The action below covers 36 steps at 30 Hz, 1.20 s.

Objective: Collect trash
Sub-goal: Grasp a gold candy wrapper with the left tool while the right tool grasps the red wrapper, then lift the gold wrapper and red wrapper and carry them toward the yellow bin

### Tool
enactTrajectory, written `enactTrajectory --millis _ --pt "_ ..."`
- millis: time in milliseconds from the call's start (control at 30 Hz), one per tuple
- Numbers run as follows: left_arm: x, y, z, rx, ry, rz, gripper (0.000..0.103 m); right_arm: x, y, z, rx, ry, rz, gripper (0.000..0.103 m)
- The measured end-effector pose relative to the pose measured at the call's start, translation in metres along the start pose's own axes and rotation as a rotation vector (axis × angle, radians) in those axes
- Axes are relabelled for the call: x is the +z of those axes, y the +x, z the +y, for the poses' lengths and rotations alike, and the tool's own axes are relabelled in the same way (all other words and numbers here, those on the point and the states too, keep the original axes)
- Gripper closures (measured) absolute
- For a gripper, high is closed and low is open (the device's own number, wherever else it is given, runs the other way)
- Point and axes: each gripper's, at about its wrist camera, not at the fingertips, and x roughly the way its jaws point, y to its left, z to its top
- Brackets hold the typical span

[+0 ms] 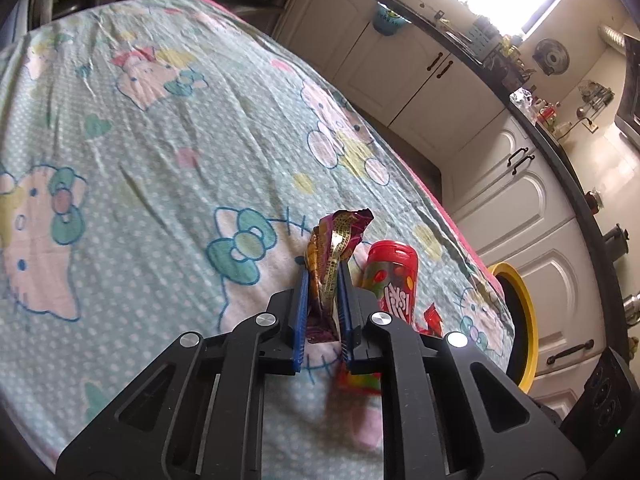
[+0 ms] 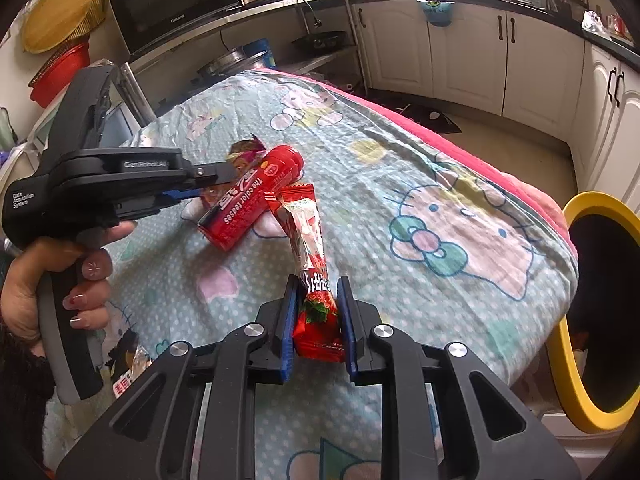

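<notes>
My left gripper (image 1: 323,270) is shut on a crumpled purple-and-gold snack wrapper (image 1: 336,248), just above the cloth; the gripper also shows in the right wrist view (image 2: 208,184). A red candy tube (image 1: 394,280) lies beside it to the right, also seen in the right wrist view (image 2: 252,196). My right gripper (image 2: 318,286) has its blue pads on both sides of a long red strawberry wrapper (image 2: 314,272) lying on the cloth; the pads touch its sides. A yellow-rimmed trash bin (image 2: 600,300) stands past the table's right edge.
The table has a pale green Hello Kitty cloth (image 2: 440,184). Another wrapper (image 2: 132,368) lies near the left front. White kitchen cabinets (image 2: 468,48) and a microwave (image 2: 176,8) stand behind. The bin also shows in the left wrist view (image 1: 520,320).
</notes>
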Motion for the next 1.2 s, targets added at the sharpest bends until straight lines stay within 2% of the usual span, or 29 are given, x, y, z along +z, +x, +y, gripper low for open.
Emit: enactTrajectory --millis 367,967,1200 --pt "-0.012 -0.052 -0.010 0.005 0.053 -0.094 0.095 -0.005 -0.017 0.003 0.007 0.003 -0.021 0.085" --pt "-0.038 -0.078 -0.053 -0.005 0.149 -0.149 0.095 -0.008 -0.073 -0.007 0.008 0.009 -0.114 0.085" --pt "-0.042 -0.080 -0.077 -0.033 0.188 -0.163 0.095 -0.005 -0.096 -0.013 0.001 0.018 -0.163 0.085"
